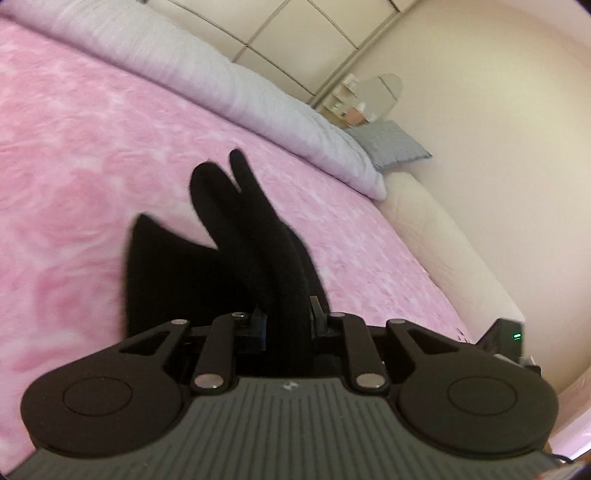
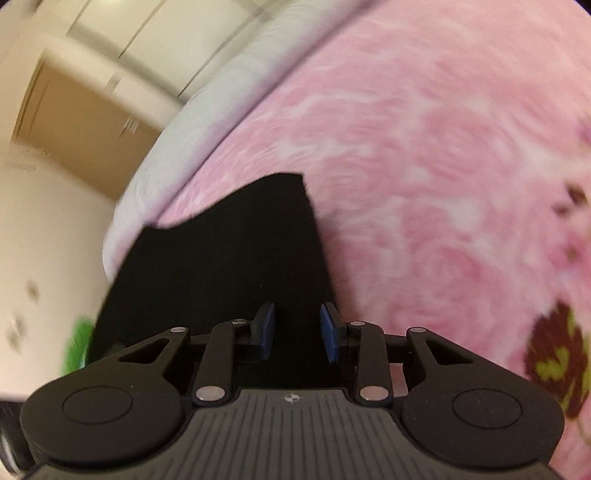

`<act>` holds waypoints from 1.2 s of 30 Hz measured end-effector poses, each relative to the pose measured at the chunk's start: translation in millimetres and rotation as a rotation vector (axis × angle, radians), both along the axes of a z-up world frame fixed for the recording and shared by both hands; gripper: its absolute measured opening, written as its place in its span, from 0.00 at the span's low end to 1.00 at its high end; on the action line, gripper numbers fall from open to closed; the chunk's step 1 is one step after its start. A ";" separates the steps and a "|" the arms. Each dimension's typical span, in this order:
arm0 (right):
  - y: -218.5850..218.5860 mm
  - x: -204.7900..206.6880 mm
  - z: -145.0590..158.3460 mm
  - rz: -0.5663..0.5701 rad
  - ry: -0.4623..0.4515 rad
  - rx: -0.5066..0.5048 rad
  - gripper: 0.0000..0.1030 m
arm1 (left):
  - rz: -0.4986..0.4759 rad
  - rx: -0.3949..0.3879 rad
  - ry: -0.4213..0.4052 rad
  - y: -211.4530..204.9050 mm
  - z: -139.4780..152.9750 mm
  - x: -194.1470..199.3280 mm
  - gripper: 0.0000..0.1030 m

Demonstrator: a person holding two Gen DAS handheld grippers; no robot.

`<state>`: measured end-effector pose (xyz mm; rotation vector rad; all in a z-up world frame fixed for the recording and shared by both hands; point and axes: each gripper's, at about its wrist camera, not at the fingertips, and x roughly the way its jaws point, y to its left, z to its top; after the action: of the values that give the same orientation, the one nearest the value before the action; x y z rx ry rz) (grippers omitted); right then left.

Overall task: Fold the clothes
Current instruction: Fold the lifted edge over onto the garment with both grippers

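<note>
pink rose-print bedspread (image 1: 92,122), pale lilac pillows (image 1: 229,85) along headboard side, cream wall (image 1: 498,129), beige wardrobe doors (image 1: 295,33)

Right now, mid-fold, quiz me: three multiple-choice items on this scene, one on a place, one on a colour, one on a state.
1. Where does the pillow lie?
A. along the far edge of the pink bedspread
B. on the floor
C. on top of the garment

2. What colour is the garment?
A. white
B. black
C. green

3. How do the left gripper and right gripper stand?
A. both wide open with nothing between
B. left empty, right shut tight
C. left shut on bunched cloth, right's blue fingers apart with cloth between them

Answers:
1 A, the pale pillow borders the bedspread in the left wrist view.
2 B, the cloth is plainly black in both views.
3 C, folds fill the left's gap; the right shows its pads spread.
</note>
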<state>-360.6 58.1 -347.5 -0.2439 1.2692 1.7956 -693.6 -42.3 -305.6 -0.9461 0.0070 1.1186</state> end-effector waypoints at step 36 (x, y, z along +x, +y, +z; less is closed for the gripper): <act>-104.6 -72.5 14.4 0.307 -0.545 0.322 0.29 | 0.144 -0.145 0.302 -56.9 -27.8 19.1 0.02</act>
<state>-433.1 -46.4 -333.1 -0.7195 0.5715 1.9731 -674.4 -99.1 -333.4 -0.9086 0.2729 1.4013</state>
